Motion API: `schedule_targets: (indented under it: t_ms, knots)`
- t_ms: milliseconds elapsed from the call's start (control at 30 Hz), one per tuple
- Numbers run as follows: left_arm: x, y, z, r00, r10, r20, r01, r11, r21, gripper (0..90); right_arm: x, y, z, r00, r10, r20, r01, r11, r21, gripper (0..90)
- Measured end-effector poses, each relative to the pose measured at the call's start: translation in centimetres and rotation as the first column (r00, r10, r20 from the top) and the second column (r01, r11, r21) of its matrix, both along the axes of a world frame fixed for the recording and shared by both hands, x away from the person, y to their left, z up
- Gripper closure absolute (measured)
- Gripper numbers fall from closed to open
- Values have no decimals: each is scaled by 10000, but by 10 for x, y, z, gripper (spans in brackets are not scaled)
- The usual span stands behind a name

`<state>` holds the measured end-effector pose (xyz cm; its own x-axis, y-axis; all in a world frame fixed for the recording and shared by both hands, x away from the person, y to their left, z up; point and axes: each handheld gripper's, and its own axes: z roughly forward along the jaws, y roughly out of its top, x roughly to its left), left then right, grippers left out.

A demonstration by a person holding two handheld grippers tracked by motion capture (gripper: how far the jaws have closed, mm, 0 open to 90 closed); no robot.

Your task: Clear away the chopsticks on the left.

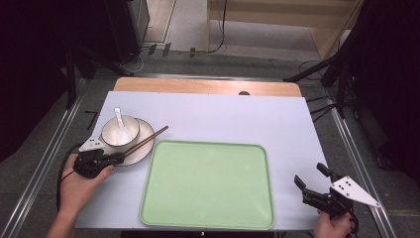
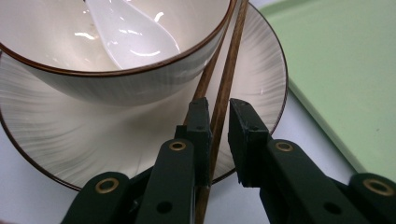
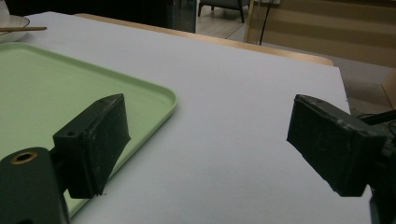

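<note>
My left hand-held gripper (image 2: 219,116) has its jaws slightly spread around the chopsticks (image 2: 223,88), which lie on the plate (image 2: 70,140) and run straight ahead. Right hand-held gripper (image 3: 208,140) wide open, far off.

One bowl (image 1: 120,131), plate (image 1: 141,148), spoon (image 1: 121,124), tray (image 1: 208,183), two chopsticks (image 1: 148,140).

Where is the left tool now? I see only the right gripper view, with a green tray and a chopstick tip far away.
Observer: The left tool is at the near rim of the plate, with its jaws on either side of the chopsticks.
Operator: Do the jaws press them?
Observer: Not both; a gap shows beside one jaw.
Operator: What is on the plate?
Observer: A bowl with a white spoon inside.
</note>
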<state>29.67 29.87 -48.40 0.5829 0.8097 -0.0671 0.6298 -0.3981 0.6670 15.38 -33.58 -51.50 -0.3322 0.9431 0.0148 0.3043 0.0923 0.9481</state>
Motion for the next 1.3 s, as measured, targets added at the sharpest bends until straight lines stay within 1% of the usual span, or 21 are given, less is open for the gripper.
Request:
schedule_targets:
  t_ms: [200,300,367,400,467,567,633,667,700,800,933,1000,1033,1067,1133,1233,1267,1300]
  knots:
    - [2,-6,-7,9995,-222,-233,225,9997,133,789,0,-1,-1,10000,-8,-52,8,10000,56,130]
    - [3,-8,-7,9992,-339,-228,342,9993,123,807,1,0,-1,10000,13,-50,-12,10000,28,130]
    - [2,-8,-7,9986,-482,-213,484,9988,83,846,1,0,-1,10000,12,-75,-11,10000,42,130]
    - [2,-9,-7,9983,-570,-117,572,9981,225,848,1,0,-1,10000,15,-75,-15,10000,36,130]
    - [1,-10,-7,9983,-580,-79,582,9980,254,850,1,0,-1,10000,15,-79,-15,10000,44,130]
    - [0,-10,-5,9985,-542,-109,543,9985,91,851,1,0,-1,10000,1,-74,0,10000,41,130]
    - [-3,-11,-3,9984,-556,-30,556,9984,-36,852,0,0,-1,10000,-36,-76,37,10000,65,130]
    - [-6,-14,0,9986,-520,20,520,9983,-266,852,0,-1,-1,10000,-38,-68,38,10000,64,130]
    - [-6,-14,0,9986,-520,20,520,9983,-266,852,0,-1,-1,10000,-38,-68,38,10000,64,130]
    - [-11,-19,3,9983,-587,23,587,9971,-494,852,0,-1,-1,10000,-40,-51,40,10000,63,130]
    - [-20,-30,6,9969,-791,15,790,9947,-651,852,0,-1,-1,10000,-48,-54,48,10000,81,130]
    - [-25,-38,5,9964,-847,-18,843,9934,-775,852,0,-1,-1,10000,-49,-47,50,10000,77,130]
    - [-30,-46,3,9955,-948,-53,941,9922,-814,852,0,-1,-1,10000,-52,-45,52,10000,80,130]
    - [-30,-46,3,9955,-948,-53,941,9922,-814,852,0,-1,-1,10000,-52,-45,52,10000,80,130]
    - [-36,-55,1,9945,-1044,-114,1031,9913,-814,852,0,-1,-1,10000,-44,-45,44,10000,77,130]
    - [-47,-67,-4,9924,-1207,-244,1177,9879,-1013,852,-1,-1,-1,10000,-37,-48,38,10000,73,130]
    - [-49,-69,-4,9921,-1229,-244,1200,9880,-971,852,-1,-1,-1,10000,-38,-35,38,10000,77,130]
    - [-53,-73,-6,9921,-1225,-264,1192,9875,-1028,851,-1,-1,-1,10000,-37,-27,37,10000,78,130]
